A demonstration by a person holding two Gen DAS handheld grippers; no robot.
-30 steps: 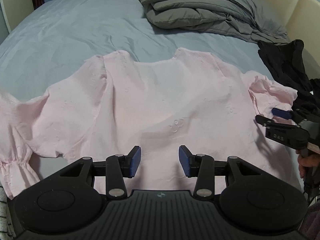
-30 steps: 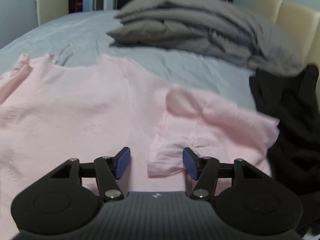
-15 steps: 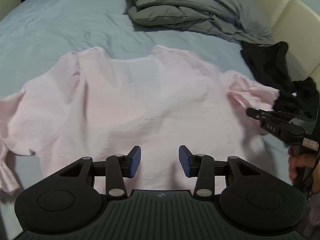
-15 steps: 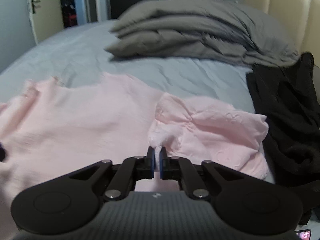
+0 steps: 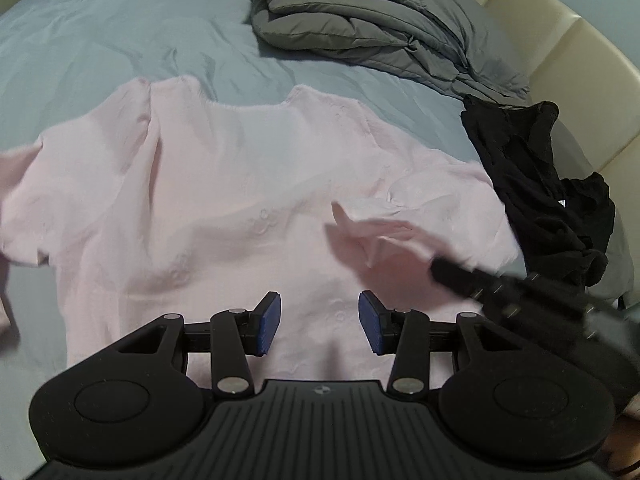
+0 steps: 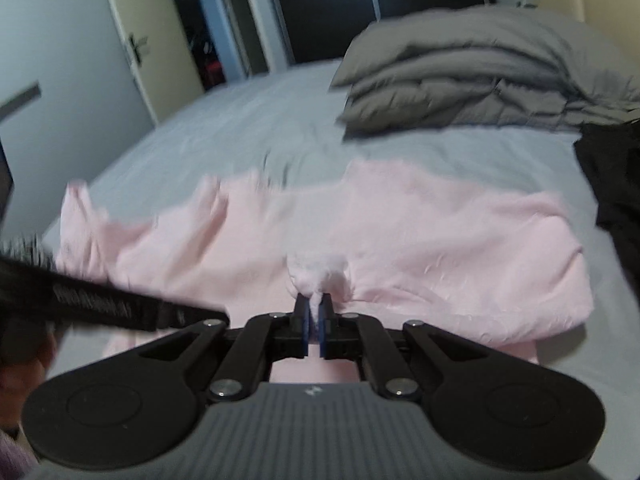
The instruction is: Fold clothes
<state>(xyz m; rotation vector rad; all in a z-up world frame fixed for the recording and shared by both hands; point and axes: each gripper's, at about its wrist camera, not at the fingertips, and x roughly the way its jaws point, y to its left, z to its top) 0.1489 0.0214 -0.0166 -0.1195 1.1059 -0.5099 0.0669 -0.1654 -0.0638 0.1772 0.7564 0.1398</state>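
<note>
A pale pink blouse [image 5: 224,184] lies spread flat on the blue-grey bed sheet [image 5: 100,32]. It also shows in the right wrist view [image 6: 440,240]. My left gripper [image 5: 319,322] is open and empty, hovering over the blouse's lower hem. My right gripper [image 6: 314,316] is shut on the cuff of the blouse's right sleeve [image 6: 318,274] and holds it lifted over the body of the blouse. In the left wrist view the right gripper [image 5: 436,270] comes in from the right with the folded-over sleeve [image 5: 372,224].
A folded grey duvet [image 5: 360,20] lies at the far side of the bed. A black garment [image 5: 540,184] lies heaped right of the blouse by the cream headboard [image 5: 560,60]. A doorway and dark wardrobe [image 6: 360,8] stand beyond the bed.
My right gripper shut on the right sleeve cuff, then carried it left over the blouse body. My left gripper stayed open near the hem, shifting slightly.
</note>
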